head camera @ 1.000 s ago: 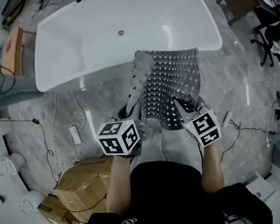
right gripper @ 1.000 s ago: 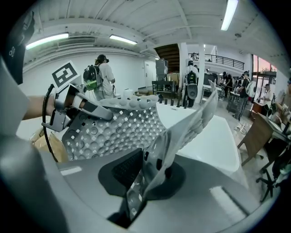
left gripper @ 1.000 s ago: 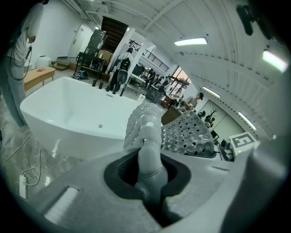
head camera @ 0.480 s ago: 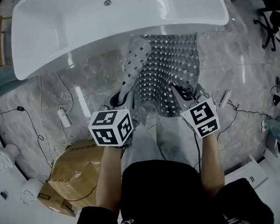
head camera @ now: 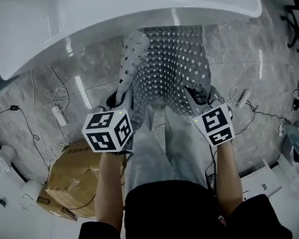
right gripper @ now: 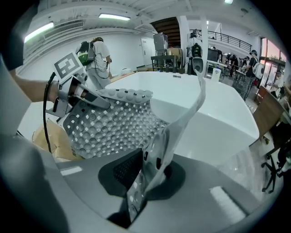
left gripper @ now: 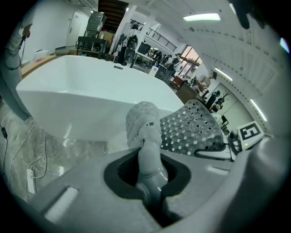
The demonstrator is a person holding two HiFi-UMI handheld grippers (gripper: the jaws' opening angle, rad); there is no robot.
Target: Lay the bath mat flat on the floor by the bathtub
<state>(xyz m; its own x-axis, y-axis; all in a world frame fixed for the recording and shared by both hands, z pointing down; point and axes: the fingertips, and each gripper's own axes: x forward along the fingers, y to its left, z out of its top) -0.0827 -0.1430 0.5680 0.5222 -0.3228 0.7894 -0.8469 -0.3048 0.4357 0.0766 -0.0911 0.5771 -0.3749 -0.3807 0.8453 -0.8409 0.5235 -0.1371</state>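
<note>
Across the top of the head view, a large white bathtub (head camera: 110,28) spans the frame from left to right. Below it is a grey marbled floor (head camera: 256,56).

In the upper middle of the frame, a grey bath mat (head camera: 174,65) covered in small holes and suction bumps stretches from the foot of the tub down towards the person. It is not flat. Its left edge curls over into a long roll, and the middle sags between the two held corners. I cannot tell whether its far edge already rests on the floor under the tub's rim.

At the lower left sits a brown cardboard box (head camera: 67,180), well apart from the mat. Thin cables (head camera: 56,114) trail over the floor to the left.

The left gripper (head camera: 119,99) is at the centre left, at the near end of the rolled edge. In its own view its jaws are pressed together on that bunched corner of the mat (left gripper: 146,136).

The right gripper (head camera: 197,95) is at the centre right. In its own view its jaws are pinched on the mat's other near corner, which stands up as a thin sheet (right gripper: 157,150).

The step in hand looks to be the lowering of the mat into place beside the tub, with both near corners held off the floor. The next move probably calls for bringing both corners down together and drawing them slightly apart and back, so the sag pulls out. The left roll needs to unfurl before either pair of jaws lets go.
</note>
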